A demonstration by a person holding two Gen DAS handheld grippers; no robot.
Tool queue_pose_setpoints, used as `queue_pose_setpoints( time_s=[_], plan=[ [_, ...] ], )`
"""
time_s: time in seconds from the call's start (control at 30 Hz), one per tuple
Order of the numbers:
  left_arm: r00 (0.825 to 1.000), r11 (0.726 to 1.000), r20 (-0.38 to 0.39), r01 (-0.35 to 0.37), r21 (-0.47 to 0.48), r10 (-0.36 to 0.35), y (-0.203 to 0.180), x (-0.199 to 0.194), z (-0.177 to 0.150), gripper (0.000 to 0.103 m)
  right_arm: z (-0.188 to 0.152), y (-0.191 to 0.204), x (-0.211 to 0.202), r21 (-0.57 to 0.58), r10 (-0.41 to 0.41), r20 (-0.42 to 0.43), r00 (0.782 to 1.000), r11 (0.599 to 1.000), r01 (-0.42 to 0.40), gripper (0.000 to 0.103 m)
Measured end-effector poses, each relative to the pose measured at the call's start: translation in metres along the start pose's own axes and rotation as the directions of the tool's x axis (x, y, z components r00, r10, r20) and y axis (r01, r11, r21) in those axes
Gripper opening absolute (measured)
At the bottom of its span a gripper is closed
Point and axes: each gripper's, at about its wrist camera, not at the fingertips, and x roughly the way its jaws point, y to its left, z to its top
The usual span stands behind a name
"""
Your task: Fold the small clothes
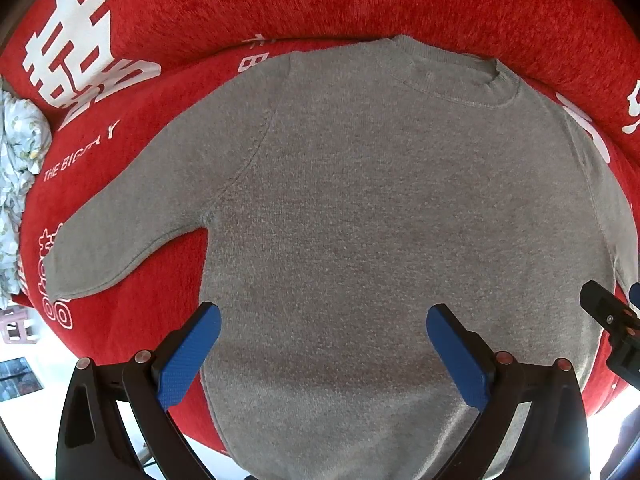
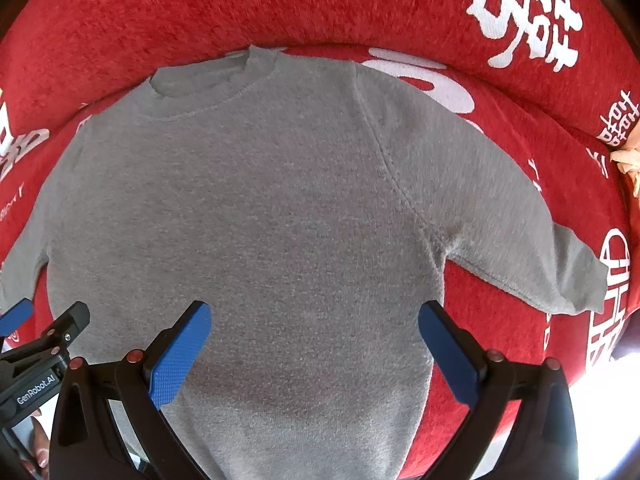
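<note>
A small grey knitted sweater (image 1: 380,208) lies flat, collar away from me, on a red cloth (image 1: 120,320). Its left sleeve (image 1: 128,236) spreads out to the left; in the right wrist view the sweater (image 2: 260,208) shows its right sleeve (image 2: 520,240) spread to the right. My left gripper (image 1: 324,320) hovers open above the lower body of the sweater, blue pads (image 1: 192,356) wide apart. My right gripper (image 2: 314,316) is open too, above the lower right part of the body. Neither holds anything. The hem is hidden under the gripper frames.
The red cloth with white printed characters (image 1: 76,48) covers a cushioned seat and backrest (image 2: 280,0). A pale floral fabric (image 1: 16,168) lies at the far left. A beige crumpled item (image 2: 628,160) sits at the far right. Each gripper's tip shows at the other view's edge.
</note>
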Motion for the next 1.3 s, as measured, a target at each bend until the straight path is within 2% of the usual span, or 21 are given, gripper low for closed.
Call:
queue_pose_setpoints(
  time_s=[1.3],
  plan=[
    [1.000, 1.000, 0.006, -0.006, -0.016, 0.006, 0.0048, -0.0084, 0.0016, 0.103, 0.0020, 0.0015, -0.0042, 0.016, 0.018, 0.000, 1.000, 1.000, -0.018, 0.103]
  ],
)
